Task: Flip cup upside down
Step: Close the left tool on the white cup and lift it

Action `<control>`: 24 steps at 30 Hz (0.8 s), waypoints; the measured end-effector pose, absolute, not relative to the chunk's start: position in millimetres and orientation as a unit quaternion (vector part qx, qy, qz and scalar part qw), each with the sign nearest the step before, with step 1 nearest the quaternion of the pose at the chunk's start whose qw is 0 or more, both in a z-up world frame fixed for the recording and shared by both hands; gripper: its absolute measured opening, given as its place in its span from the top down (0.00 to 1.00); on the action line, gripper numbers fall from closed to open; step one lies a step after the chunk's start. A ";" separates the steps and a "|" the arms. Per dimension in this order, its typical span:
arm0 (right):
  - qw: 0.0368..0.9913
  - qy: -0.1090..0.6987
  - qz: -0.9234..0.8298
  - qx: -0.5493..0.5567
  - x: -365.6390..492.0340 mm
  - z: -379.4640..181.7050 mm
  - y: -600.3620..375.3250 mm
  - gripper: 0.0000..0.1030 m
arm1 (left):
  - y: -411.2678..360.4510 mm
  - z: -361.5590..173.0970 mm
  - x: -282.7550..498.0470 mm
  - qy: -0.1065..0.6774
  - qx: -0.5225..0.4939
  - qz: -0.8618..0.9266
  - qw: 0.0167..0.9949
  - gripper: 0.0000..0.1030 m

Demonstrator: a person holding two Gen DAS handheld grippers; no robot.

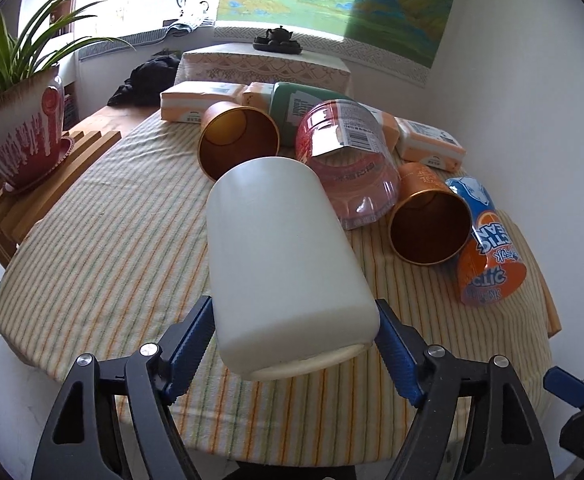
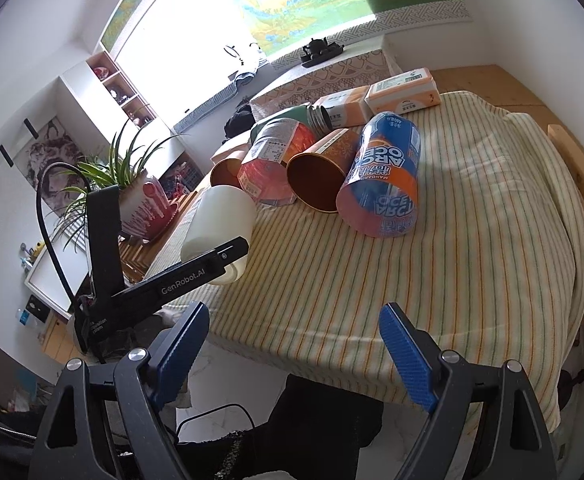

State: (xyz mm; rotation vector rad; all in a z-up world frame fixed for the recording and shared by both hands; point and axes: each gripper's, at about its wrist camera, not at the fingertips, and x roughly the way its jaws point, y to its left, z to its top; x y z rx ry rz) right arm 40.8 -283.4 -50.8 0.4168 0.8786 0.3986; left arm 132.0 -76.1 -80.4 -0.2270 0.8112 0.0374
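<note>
A white cup (image 1: 283, 264) lies tilted between the blue pads of my left gripper (image 1: 296, 344), which is shut on it near its rim end, above the striped tablecloth (image 1: 103, 264). In the right wrist view the same white cup (image 2: 219, 224) shows at the left, held by the left gripper (image 2: 227, 258) over the table's left edge. My right gripper (image 2: 294, 340) is open and empty, hovering off the near edge of the table.
Several cups and jars lie on their sides mid-table: two gold-lined cups (image 1: 237, 140) (image 1: 430, 226), a red-pink jar (image 1: 346, 160), an orange-blue bottle (image 1: 488, 248), a green flask (image 1: 292, 108). Tissue packs (image 1: 197, 100) lie behind. A potted plant (image 1: 23, 120) stands at left.
</note>
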 end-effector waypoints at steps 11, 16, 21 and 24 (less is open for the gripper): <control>0.863 0.416 0.198 0.205 43.9 -52.1 -270.3 0.18 | -49.6 -41.6 112.3 0.401 -0.021 -0.027 0.916 0.23; 0.863 0.412 0.206 0.209 43.7 -52.1 -262.2 0.18 | -47.9 -28.1 110.1 0.386 0.052 -0.039 0.920 0.24; 0.862 0.416 0.202 0.205 44.8 -54.0 -256.6 0.18 | -46.8 -23.3 115.5 0.371 0.057 -0.048 0.926 0.24; 0.862 0.418 0.200 0.206 44.9 -54.0 -256.4 0.18 | -47.8 -20.1 121.2 0.364 0.038 -0.062 0.928 0.25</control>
